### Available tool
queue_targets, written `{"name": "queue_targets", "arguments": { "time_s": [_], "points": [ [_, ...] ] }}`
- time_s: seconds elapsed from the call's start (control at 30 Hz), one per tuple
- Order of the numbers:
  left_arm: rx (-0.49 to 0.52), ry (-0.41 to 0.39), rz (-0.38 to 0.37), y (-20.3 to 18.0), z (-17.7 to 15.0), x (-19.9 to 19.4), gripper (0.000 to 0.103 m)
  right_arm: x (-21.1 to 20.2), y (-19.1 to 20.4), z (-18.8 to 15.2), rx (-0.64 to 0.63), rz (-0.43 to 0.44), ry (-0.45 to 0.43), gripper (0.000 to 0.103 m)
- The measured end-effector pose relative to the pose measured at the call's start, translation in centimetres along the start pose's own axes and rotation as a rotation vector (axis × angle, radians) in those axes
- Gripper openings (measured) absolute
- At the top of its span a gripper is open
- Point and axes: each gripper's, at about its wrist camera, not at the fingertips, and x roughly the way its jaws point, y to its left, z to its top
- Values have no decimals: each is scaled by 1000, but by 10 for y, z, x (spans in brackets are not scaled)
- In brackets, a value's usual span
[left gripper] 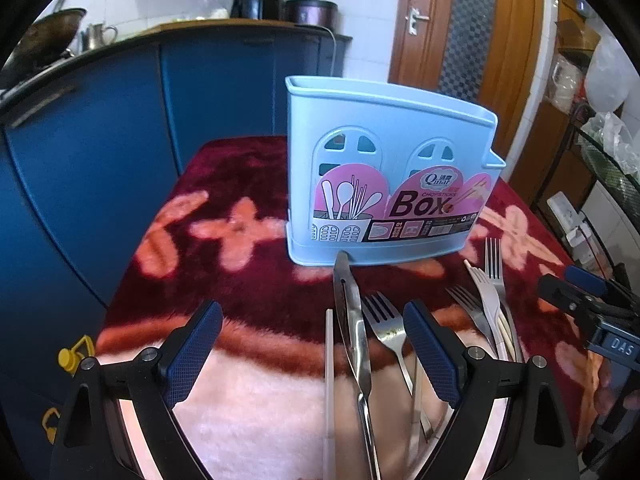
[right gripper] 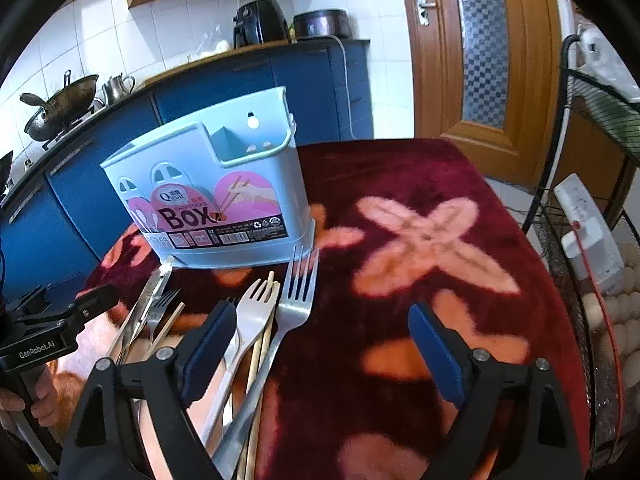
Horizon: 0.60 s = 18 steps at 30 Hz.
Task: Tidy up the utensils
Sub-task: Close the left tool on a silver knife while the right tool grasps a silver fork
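A light blue chopsticks box (left gripper: 384, 172) stands upright on the red flowered cloth; it also shows in the right wrist view (right gripper: 216, 196). In front of it lie metal tongs (left gripper: 352, 320), a fork (left gripper: 388, 328), a white stick (left gripper: 329, 380) and a bunch of forks and chopsticks (left gripper: 492, 304). My left gripper (left gripper: 312, 356) is open, with the tongs and fork between its fingers. My right gripper (right gripper: 320, 352) is open over a large fork (right gripper: 296, 300), a paler fork (right gripper: 250, 316) and chopsticks (right gripper: 264, 344), which lie near its left finger.
The table cloth (right gripper: 420, 240) covers a small table. Blue kitchen cabinets (left gripper: 100, 140) stand behind and to the left. A wooden door (left gripper: 472, 32) is at the back right. A wire rack with a power strip (right gripper: 588, 232) stands at the table's right edge.
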Motion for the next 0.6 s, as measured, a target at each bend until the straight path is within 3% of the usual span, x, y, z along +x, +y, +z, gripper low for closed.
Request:
{"name": "queue_targets", "arguments": {
  "time_s": [0.43, 0.53, 0.6],
  "points": [
    [-10, 99, -68, -2, 14, 41, 67, 37, -2, 19, -1, 39, 108, 65],
    [-19, 123, -102, 0, 14, 47, 55, 43, -3, 21, 2, 56, 133, 58],
    [-27, 137, -147, 1, 14, 51, 42, 48, -4, 21, 8, 63, 156, 54]
  ]
}}
